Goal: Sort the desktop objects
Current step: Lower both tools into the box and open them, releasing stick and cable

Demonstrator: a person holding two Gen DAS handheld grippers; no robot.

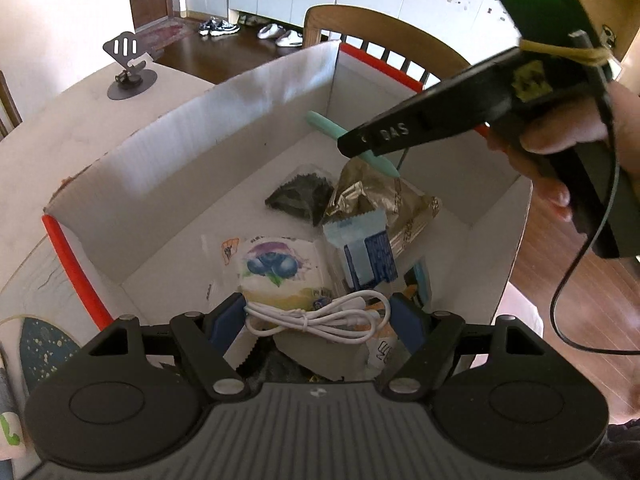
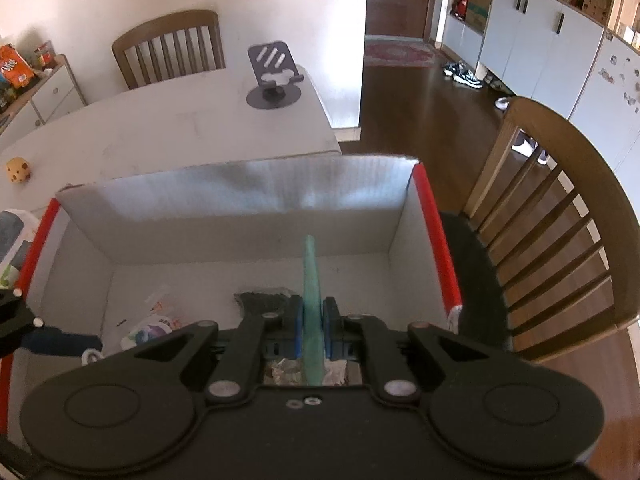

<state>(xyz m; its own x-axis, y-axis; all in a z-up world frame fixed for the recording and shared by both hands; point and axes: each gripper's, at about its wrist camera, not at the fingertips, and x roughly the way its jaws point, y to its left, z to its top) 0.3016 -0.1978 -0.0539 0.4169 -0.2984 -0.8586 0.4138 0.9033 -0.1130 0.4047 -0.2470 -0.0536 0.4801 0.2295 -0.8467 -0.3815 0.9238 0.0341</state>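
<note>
**Pen over the box, cable waiting at your other hand**

Your right gripper (image 2: 313,328) is clamped tight on the teal pen (image 2: 310,280), blue pads pinching it near mid-length. The pen's long axis runs straight out ahead of the fingers, tip pointing toward the far wall of the white box (image 2: 240,188). From the left wrist view you can see that same pen (image 1: 320,122) crossing the gripper tip at an angle, hanging above the box's open floor, with the foil packet (image 1: 376,196) and the dark snack bag (image 1: 300,196) below and nearer to you.

This is the relation your release depends on: the pen is already inside the box's rim, above the contents and apart from them. Letting go here should drop it into the box, and it will probably land lengthwise toward the far wall.

Your left gripper (image 1: 320,316) stands wide, with the coiled white cable (image 1: 316,316) lying between its fingers. I cannot tell whether the pads touch it. The cable rests on the blueberry packet (image 1: 276,268), right at the left fingertips, so the left hand is the nearer one for it.
</note>
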